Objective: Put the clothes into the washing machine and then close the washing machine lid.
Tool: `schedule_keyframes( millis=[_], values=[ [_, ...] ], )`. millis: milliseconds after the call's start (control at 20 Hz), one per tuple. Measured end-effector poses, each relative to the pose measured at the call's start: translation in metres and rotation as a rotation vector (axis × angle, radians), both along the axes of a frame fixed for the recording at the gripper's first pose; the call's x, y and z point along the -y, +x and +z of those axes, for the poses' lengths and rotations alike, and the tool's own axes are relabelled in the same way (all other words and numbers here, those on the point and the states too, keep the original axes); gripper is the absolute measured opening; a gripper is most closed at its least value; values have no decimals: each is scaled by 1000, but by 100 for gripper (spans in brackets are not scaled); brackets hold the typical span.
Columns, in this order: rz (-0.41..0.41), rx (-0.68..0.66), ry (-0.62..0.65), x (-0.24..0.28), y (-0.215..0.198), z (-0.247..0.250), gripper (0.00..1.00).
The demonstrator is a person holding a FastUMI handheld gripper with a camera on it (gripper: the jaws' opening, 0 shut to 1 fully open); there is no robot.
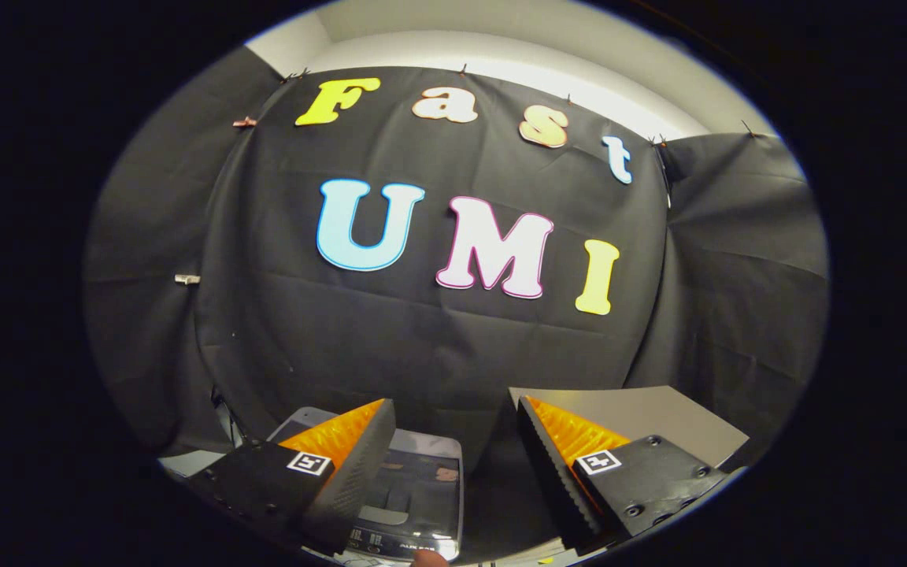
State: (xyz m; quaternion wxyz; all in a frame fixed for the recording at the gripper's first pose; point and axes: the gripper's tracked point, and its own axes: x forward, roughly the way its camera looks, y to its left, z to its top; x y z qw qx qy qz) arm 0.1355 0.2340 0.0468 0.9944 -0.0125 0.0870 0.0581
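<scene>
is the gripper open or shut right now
Open: the gripper has a wide empty gap between its fingers, nothing held, with the washing machine below and beyond them.

The gripper (pixel 453 449) had two wedge-shaped fingers (pixel 359 465), spread apart with nothing between them, each ribbed on its inner face. Each sat on a dark plate carrying a small square black-and-white marker (pixel 309 462); the right plate (pixel 650 472) showed several round screws.

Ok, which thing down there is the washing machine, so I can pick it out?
Start from the black cloth wall and drop to its foot. There, below and between the open gripper fingers, sits the washing machine, a pale-rimmed box with a dark glossy top. Unlike the plain flat beige surface beside it, its top reflects light.
</scene>
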Motion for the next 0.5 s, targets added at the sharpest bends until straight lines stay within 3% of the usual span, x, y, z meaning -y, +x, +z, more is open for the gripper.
schedule_keyframes(
  millis=[500],
  values=[
    [-129,28,-7,139,-22,5,97]
  ],
)
